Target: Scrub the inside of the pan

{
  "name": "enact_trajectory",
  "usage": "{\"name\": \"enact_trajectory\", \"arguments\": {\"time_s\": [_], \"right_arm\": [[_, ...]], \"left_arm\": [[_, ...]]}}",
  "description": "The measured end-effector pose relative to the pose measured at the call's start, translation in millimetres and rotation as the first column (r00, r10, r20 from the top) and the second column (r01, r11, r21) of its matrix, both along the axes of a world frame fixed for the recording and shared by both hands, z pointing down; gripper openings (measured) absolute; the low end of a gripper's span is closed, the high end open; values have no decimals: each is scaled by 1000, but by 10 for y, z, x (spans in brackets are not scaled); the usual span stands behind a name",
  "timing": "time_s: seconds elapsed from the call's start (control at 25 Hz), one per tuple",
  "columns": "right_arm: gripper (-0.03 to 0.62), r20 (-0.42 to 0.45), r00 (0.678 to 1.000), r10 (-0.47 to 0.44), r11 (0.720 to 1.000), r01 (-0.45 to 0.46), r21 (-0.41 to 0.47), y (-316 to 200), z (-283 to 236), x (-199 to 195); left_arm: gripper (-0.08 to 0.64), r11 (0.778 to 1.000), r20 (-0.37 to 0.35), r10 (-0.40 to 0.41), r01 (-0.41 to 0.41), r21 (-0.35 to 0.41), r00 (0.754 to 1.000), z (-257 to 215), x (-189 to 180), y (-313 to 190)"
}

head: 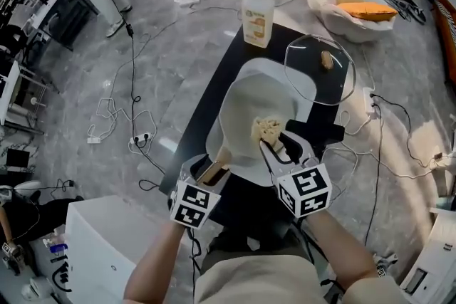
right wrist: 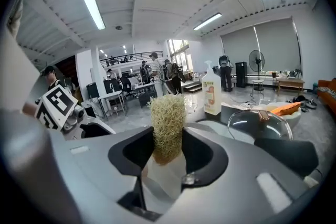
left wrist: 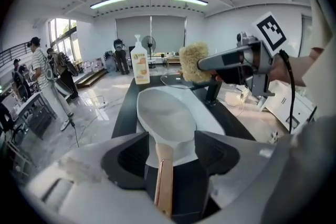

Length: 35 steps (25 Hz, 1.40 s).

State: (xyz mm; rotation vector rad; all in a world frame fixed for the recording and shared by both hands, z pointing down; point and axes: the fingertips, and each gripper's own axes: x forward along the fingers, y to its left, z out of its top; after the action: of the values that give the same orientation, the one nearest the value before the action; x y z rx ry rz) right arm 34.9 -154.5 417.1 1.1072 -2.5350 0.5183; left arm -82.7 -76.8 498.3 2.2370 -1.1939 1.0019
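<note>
Two grippers are being held over the near end of the dark tabletop (head: 214,92). The white pan (head: 246,103) is lying along the middle of it, its wooden handle (head: 214,169) pointing at the near edge. The left gripper (head: 208,173) is being kept wide open astride that handle, which is lying between the jaws with clear gaps on both sides, so nothing is being gripped. A straw-coloured fibre scrubber (head: 267,130) is being pinched firmly in the right gripper (head: 279,149), and is being carried above the near right part of the pan's inside; in the left gripper view it is hanging clear of the surface. A glass lid (head: 320,71) is lying off the pan at the right edge, and a soap bottle (head: 257,18) is standing at the far end. No foam or wetness is being shown in the pan. Scrubbing is judged not yet begun: the handle remains to be clamped and the scrubber lowered and worked around the inside.
</note>
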Motion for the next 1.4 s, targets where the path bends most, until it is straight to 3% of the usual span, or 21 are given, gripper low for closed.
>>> {"name": "enact_trajectory", "arguments": {"time_s": [0.32,0.8,1.0,1.24,1.4], "right_arm": [[164,-27,1000,-5,995,2,-97,-188,803,-146],[164,-101,993,-54,986,37,-163,-356,1575,-420],[164,-82,992,-93,979,76,-188,-468,1828,-594],[164,-14,980,-198,956,190,-222,-588,2111,-1008],[164,-57,982,-177,971,166,-171,-830,2195,-1161]], "left_arm": [[279,989,47,-40,47,-137,998,790,-65,-85],[279,961,102,33,-4,-277,994,1285,0,-191],[241,952,104,28,5,-306,994,1395,-15,-142],[218,947,67,14,8,-320,998,1440,-30,-128],[218,948,56,30,-10,-319,998,1421,-20,-124]]}}
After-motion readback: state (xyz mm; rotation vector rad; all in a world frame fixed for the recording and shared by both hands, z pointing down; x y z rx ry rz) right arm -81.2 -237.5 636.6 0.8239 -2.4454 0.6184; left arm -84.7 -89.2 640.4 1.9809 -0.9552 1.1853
